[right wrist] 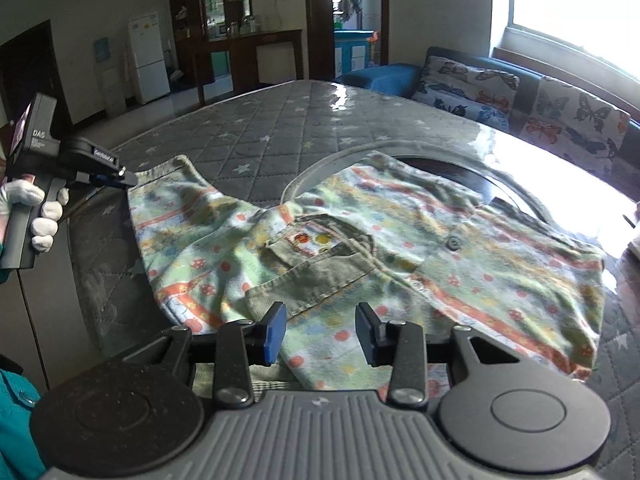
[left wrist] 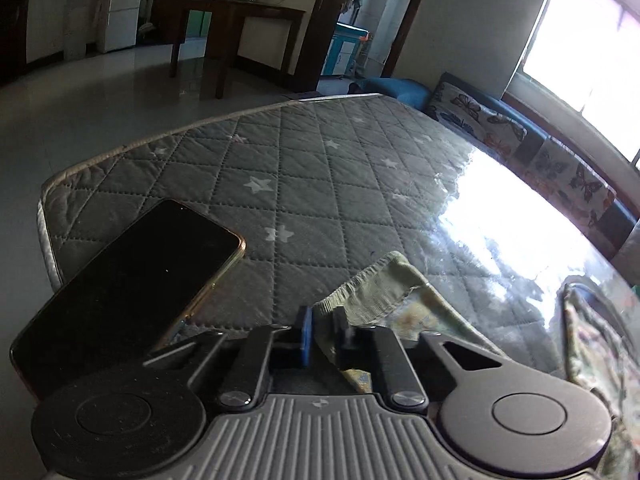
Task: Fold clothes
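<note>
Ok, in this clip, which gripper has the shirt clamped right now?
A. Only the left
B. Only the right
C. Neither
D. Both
A: the left gripper is shut on the shirt's sleeve edge, while the right gripper hovers open above the hem with nothing between its pads.

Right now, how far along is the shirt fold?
Early. Done: the shirt lies spread flat on the quilted pad, pocket up. In hand: the left tongs are shut on a sleeve hem; the right tongs hang open above the bottom edge. Left: no fold shows yet, so both sleeves and the body.
</note>
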Tool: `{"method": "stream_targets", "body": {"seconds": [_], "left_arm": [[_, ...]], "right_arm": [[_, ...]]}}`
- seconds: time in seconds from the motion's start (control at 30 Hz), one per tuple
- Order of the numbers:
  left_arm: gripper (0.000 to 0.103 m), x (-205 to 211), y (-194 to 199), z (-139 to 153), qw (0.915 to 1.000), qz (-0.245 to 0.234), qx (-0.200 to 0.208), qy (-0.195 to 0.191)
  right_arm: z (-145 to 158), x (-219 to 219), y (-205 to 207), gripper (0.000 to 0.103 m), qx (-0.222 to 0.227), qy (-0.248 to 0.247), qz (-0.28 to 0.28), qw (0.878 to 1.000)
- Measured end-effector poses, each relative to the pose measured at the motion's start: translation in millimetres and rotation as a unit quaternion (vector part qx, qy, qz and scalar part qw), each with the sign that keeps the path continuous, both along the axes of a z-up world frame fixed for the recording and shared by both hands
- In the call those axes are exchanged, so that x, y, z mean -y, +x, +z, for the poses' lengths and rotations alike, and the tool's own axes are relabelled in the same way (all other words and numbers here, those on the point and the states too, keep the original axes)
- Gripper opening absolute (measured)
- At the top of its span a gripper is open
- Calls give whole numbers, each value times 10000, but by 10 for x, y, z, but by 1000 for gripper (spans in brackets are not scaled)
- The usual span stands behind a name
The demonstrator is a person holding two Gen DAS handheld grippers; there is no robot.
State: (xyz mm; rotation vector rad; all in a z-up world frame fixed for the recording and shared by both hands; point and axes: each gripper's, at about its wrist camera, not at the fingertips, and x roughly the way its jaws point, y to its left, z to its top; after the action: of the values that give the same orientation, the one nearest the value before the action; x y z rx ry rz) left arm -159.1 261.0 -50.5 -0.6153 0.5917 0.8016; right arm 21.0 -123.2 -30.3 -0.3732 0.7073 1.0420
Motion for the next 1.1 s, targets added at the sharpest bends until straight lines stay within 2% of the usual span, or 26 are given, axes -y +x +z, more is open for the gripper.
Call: {"method": "stream_targets", "body": {"seconds": [0.23,0.33,0.43,0.6,0.8,1.0,1.1], "left_arm": [[8,296,95,416,9958,-676,557,283],[8,550,191,661,9886,-1206,779,464],[8,816,325,873,9777,-1768,1007,511],[7,1301,593,1172,9524,-2677,1358,539],[7,1849,900,1374,9151,-3580,1751,609],[7,2371,1205,1266,8684,-4640,1738,182],[10,2523,1282,1121,8543,-4979,1493,34]], "right_arm": [[77,193,67,38,62,217,-332,9992],[99,287,90,38,74,310,-445,9985],[132,403,114,38,114,423,-589,9973],[175,640,153,38,175,609,-883,9941],[187,929,157,38,212,749,-1212,9896],[155,1186,170,38,169,794,-1524,9850],[144,1281,186,38,138,812,-1645,9829]]}}
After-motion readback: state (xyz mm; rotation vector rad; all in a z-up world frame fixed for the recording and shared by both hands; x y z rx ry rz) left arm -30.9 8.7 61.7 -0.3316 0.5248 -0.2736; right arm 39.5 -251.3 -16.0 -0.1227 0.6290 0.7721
